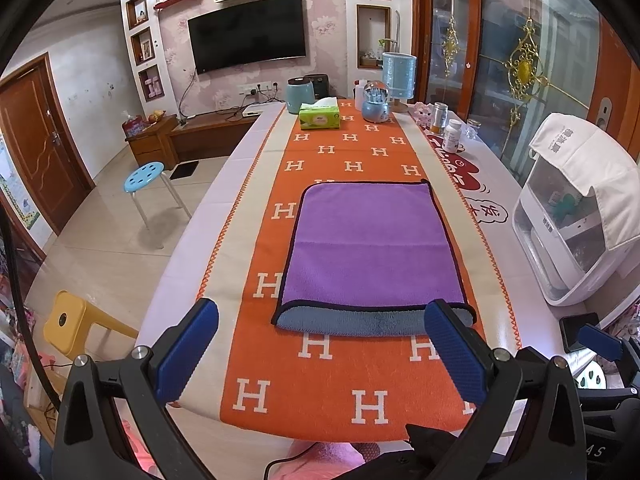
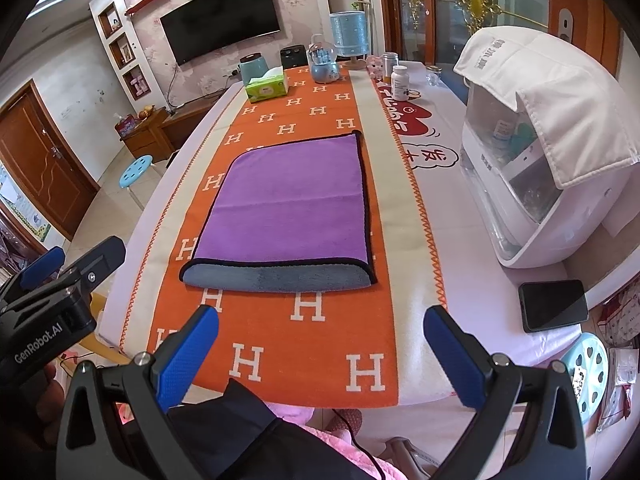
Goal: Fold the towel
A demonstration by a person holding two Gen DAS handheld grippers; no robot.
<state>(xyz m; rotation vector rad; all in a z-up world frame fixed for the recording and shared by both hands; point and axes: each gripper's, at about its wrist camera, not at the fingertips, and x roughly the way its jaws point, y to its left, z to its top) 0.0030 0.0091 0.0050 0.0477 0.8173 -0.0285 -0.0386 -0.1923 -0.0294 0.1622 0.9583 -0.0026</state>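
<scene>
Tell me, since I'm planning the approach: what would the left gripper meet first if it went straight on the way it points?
Probably the towel: the left gripper, jaws open, points down the orange runner at the towel's grey near edge. Its height above the table is unclear.

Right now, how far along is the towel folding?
One fold looks done: the purple towel lies doubled on the orange table runner, its grey underside showing along the near edge. Nothing is in hand: the left gripper and right gripper are both open, short of the towel. Any further fold is left.
</scene>
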